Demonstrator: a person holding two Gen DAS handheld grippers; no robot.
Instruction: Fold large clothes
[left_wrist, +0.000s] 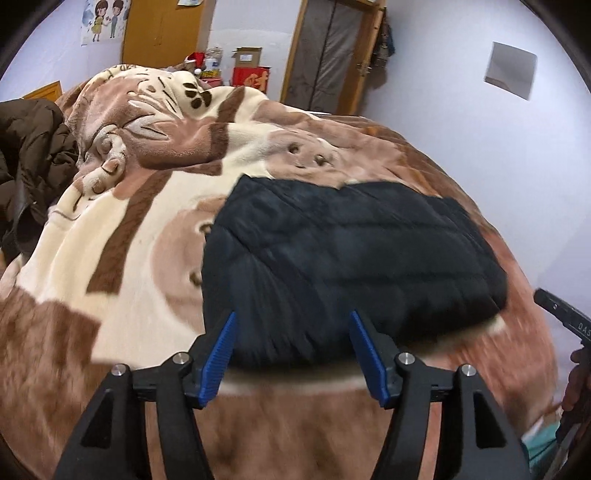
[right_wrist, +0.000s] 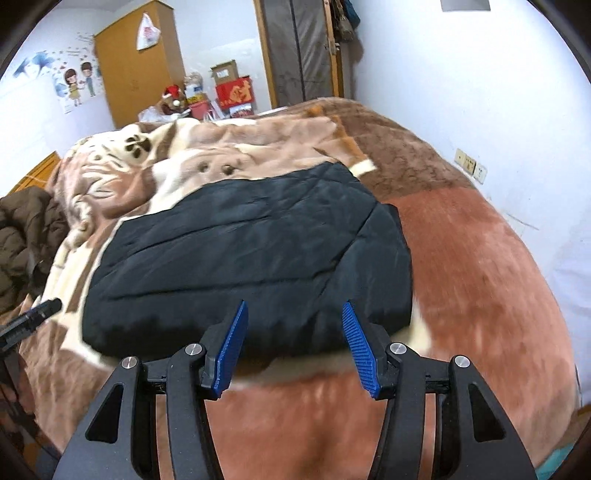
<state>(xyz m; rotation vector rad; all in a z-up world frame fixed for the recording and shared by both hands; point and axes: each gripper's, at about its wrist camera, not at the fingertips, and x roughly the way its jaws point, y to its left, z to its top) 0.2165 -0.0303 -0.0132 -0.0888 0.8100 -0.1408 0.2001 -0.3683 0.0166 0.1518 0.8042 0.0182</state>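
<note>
A black quilted jacket (left_wrist: 351, 251) (right_wrist: 251, 251) lies folded into a flat, roughly square bundle on the brown and cream blanket (left_wrist: 122, 221) (right_wrist: 480, 266) that covers the bed. My left gripper (left_wrist: 293, 314) hovers over the bundle's near edge, its blue pads spread apart with nothing between them. My right gripper (right_wrist: 294, 303) stands over the same near edge further to the right, also open and empty. Each view catches the other gripper at its margin: the right gripper's black tip (left_wrist: 557, 310) and the left gripper's tip (right_wrist: 33, 317).
A brown puffy coat (left_wrist: 29, 155) (right_wrist: 26, 236) is heaped at the bed's left side. The blanket is bunched into folds (left_wrist: 122, 122) at the far left. Beyond the bed stand a wooden wardrobe (right_wrist: 136, 62), red boxes (right_wrist: 234, 92) and a door (left_wrist: 328, 55). A white wall (right_wrist: 498, 110) runs along the right.
</note>
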